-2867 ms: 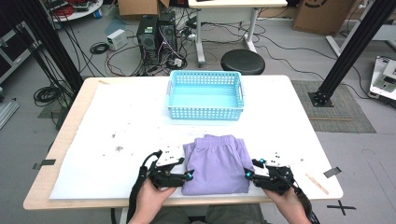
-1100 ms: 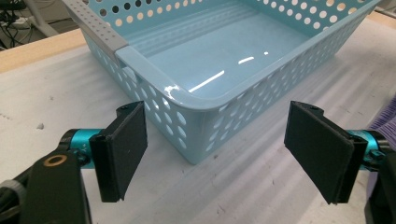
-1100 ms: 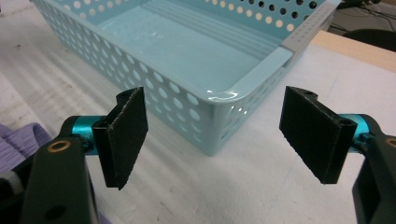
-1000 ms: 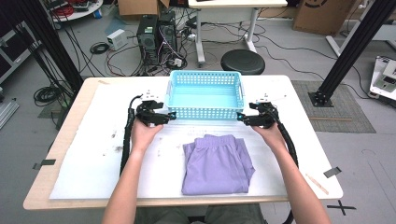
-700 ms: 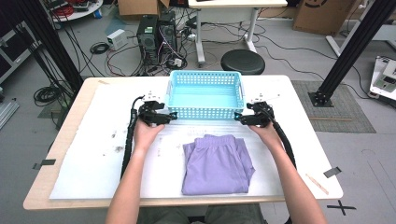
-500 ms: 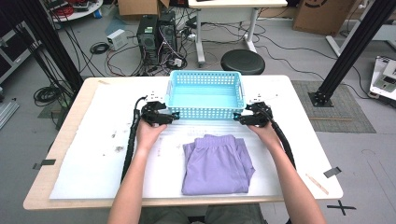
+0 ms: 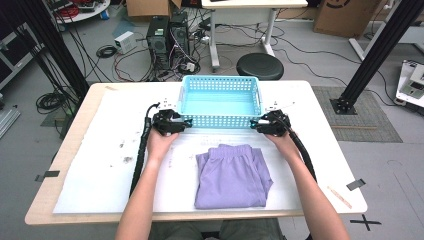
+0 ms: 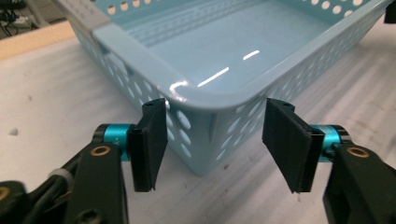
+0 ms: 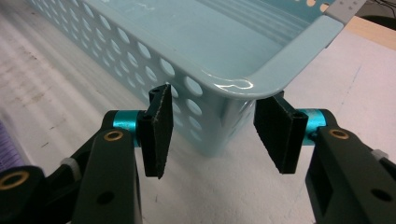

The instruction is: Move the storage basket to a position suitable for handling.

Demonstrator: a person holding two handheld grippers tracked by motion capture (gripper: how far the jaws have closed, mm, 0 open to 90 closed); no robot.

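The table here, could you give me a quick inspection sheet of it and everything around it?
Surface: white sheet on a wooden table, with dark specks at left.
Job's things: empty blue basket; folded purple garment nearer the person.
Clutter: nothing seen beyond the specks.
Grippers: left claw and right claw, both open, each astride a near corner of the basket.
Cables: black cable along the left forearm; another along the right.
Surroundings: computer towers, stool, floor wiring.
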